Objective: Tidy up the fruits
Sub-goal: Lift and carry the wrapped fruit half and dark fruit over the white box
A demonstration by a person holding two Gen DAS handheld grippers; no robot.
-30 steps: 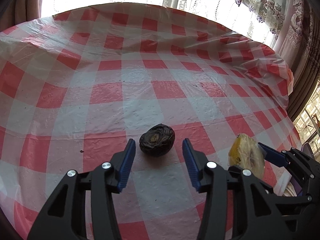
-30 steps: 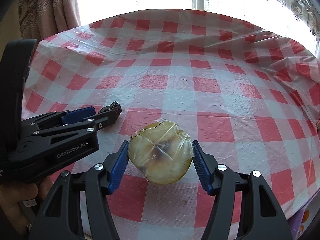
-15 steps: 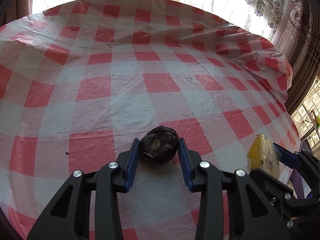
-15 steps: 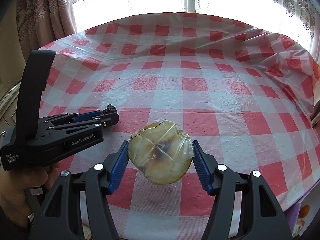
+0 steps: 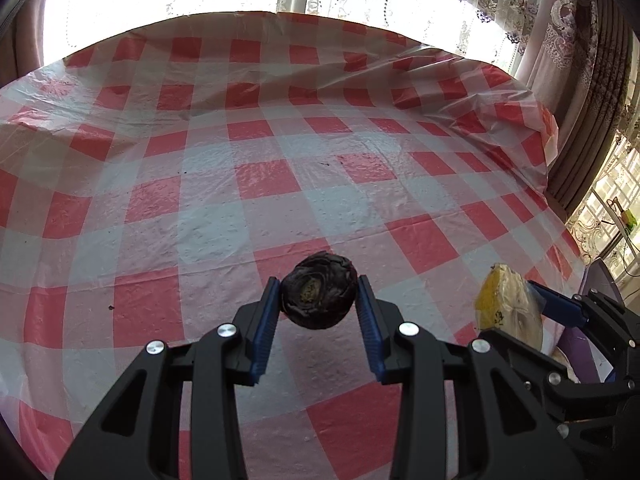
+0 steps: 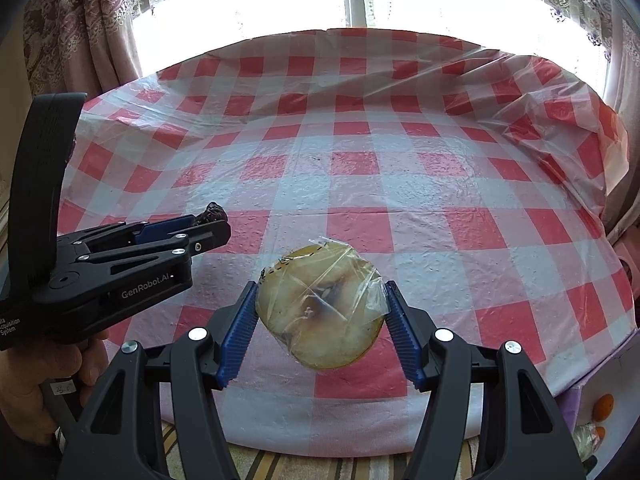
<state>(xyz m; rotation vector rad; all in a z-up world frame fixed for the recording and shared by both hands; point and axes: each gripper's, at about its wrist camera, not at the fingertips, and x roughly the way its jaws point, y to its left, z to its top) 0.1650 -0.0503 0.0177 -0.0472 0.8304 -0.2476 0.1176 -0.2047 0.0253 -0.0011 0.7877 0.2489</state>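
Note:
A dark, wrinkled round fruit [image 5: 319, 291] hangs above the checked tablecloth [image 5: 260, 176], with my left gripper [image 5: 319, 294] shut on it from both sides. In the right wrist view that same gripper [image 6: 210, 224] shows at the left, the dark fruit [image 6: 211, 213] peeking past its tips. A halved yellow fruit wrapped in clear film [image 6: 320, 312] is lifted off the cloth, and my right gripper [image 6: 320, 308] is shut on it. The wrapped half [image 5: 506, 306] also appears at the right edge of the left wrist view.
The red and white checked plastic cloth [image 6: 400, 184] covers a round table under a bright window with patterned curtains [image 6: 80, 20]. Orange fruits [image 6: 603, 406] lie low at the right, beside the table. A person's hand [image 6: 44, 376] holds the left gripper's handle.
My left gripper closed on the dark fruit and lifted it off the cloth. Both grippers drew back toward the table's near edge, the right one still holding the wrapped half.

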